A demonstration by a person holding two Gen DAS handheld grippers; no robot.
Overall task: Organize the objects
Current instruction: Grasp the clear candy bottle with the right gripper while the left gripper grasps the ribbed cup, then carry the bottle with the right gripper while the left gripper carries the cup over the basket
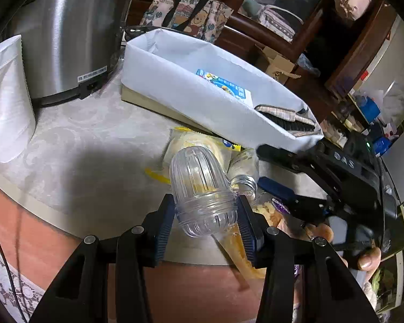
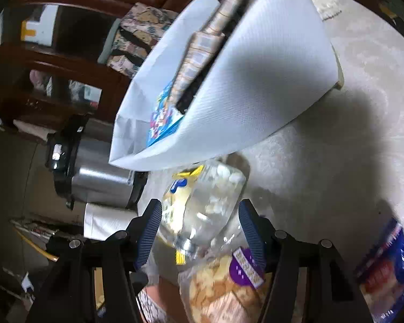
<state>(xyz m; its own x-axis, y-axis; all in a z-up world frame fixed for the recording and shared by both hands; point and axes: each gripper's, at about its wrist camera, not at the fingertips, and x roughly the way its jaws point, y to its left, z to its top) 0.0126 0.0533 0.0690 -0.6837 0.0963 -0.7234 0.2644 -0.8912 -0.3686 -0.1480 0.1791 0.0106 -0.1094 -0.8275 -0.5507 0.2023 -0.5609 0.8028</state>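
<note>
My left gripper point(image 1: 206, 215) is shut on a clear ribbed plastic jar point(image 1: 202, 188), held above the table edge. Behind it lie a yellow snack bag point(image 1: 191, 141) and a small clear bottle point(image 1: 243, 172). My right gripper point(image 2: 199, 228) is open, its blue pads either side of a clear bag of white candies point(image 2: 212, 202); it also shows in the left wrist view point(image 1: 277, 169). A cookie bag with a purple label point(image 2: 229, 290) lies below it. A white fabric bin point(image 1: 202, 91) point(image 2: 242, 94) holds a blue packet point(image 1: 223, 84) and a plaid pouch point(image 2: 202, 45).
A steel cooker point(image 1: 64, 43) stands at the back left, with a white pouch point(image 1: 5, 94) beside it. A red-and-blue snack packet point(image 2: 387, 271) lies at the right. The table point(image 1: 94, 134) has a grey patterned cloth. Wooden chairs and a cartoon tote bag point(image 1: 191, 13) stand behind.
</note>
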